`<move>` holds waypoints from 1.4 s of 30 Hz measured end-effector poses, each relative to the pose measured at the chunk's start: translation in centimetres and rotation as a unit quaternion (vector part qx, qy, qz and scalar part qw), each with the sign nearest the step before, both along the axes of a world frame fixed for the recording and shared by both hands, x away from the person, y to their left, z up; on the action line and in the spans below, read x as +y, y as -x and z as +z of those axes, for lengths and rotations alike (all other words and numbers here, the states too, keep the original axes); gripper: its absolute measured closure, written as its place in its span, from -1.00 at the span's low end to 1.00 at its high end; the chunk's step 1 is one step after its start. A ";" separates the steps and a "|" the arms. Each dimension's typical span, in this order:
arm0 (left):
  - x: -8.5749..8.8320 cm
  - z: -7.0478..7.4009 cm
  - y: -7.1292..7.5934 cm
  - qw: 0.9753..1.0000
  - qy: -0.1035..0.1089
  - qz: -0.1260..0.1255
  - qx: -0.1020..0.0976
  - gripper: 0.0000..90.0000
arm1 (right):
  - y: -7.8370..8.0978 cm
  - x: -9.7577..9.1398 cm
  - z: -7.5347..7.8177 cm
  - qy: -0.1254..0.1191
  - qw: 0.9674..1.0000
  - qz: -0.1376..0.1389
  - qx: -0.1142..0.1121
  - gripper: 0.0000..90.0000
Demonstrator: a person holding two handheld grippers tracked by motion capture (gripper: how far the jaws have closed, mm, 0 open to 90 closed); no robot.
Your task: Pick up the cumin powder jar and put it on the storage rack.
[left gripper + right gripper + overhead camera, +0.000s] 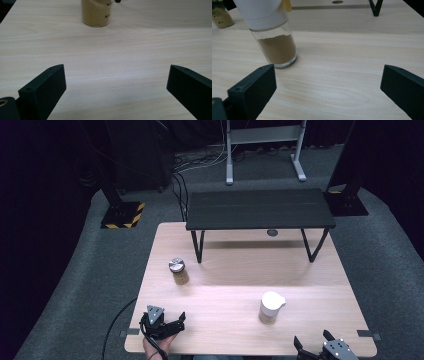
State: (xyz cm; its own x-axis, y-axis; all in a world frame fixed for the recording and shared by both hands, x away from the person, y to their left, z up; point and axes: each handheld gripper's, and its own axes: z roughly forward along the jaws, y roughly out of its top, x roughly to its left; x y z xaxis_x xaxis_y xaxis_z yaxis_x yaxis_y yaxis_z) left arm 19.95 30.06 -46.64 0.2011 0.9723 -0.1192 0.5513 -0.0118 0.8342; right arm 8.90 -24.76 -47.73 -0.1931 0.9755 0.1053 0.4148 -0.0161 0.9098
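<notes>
A glass jar with a metal lid (177,271) and yellowish powder stands left of centre on the wooden table (235,287). In the left gripper view the metal-lidded jar (96,13) stands straight ahead at a distance. My left gripper (179,322) (116,72) is open, empty, near the front left edge. A jar with a white cap (270,307) holds brown powder; in the right gripper view the white-capped jar (275,37) is close, ahead and left of the jaws. My right gripper (311,338) (328,72) is open and empty at the front right.
A low black shelf on thin legs (260,209) stands across the back of the table, with a round hole (272,232) in the tabletop beneath it. A stand with hazard-striped base (122,215) and a metal frame (264,150) are on the floor beyond.
</notes>
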 end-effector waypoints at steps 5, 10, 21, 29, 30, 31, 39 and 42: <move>-0.4 0.0 0.1 1.000 -0.004 0.006 -0.003 -0.96 | -0.1 -0.1 0.3 -0.001 1.000 0.006 -0.003 -1.00; -0.6 0.1 -0.3 1.000 -0.009 0.010 -0.004 -0.96 | -0.3 -0.1 0.3 -0.001 1.000 0.007 -0.003 -1.00; -0.8 0.7 -2.5 0.999 -0.032 0.000 -0.006 -1.00 | -0.7 0.5 0.5 0.003 1.000 0.007 -0.008 -1.00; -2.4 0.4 -3.4 0.999 -0.050 0.003 -0.015 -1.00 | -0.7 0.4 0.8 0.012 1.000 0.005 -0.009 -1.00; -2.6 0.5 -3.4 0.998 -0.051 0.005 -0.021 -1.00 | -0.7 0.4 0.9 0.014 1.000 0.006 -0.009 -1.00; -2.6 0.5 -3.4 0.998 -0.051 0.005 -0.021 -1.00 | -0.7 0.4 0.9 0.014 1.000 0.006 -0.009 -1.00; -3.0 0.9 -5.3 0.998 -0.059 0.009 -0.024 -1.00 | -1.0 0.6 0.8 0.017 1.000 0.016 -0.009 -1.00; -3.1 0.8 -6.0 0.998 -0.060 0.010 -0.025 -1.00 | -1.2 0.4 0.7 0.014 1.000 0.016 -0.007 -1.00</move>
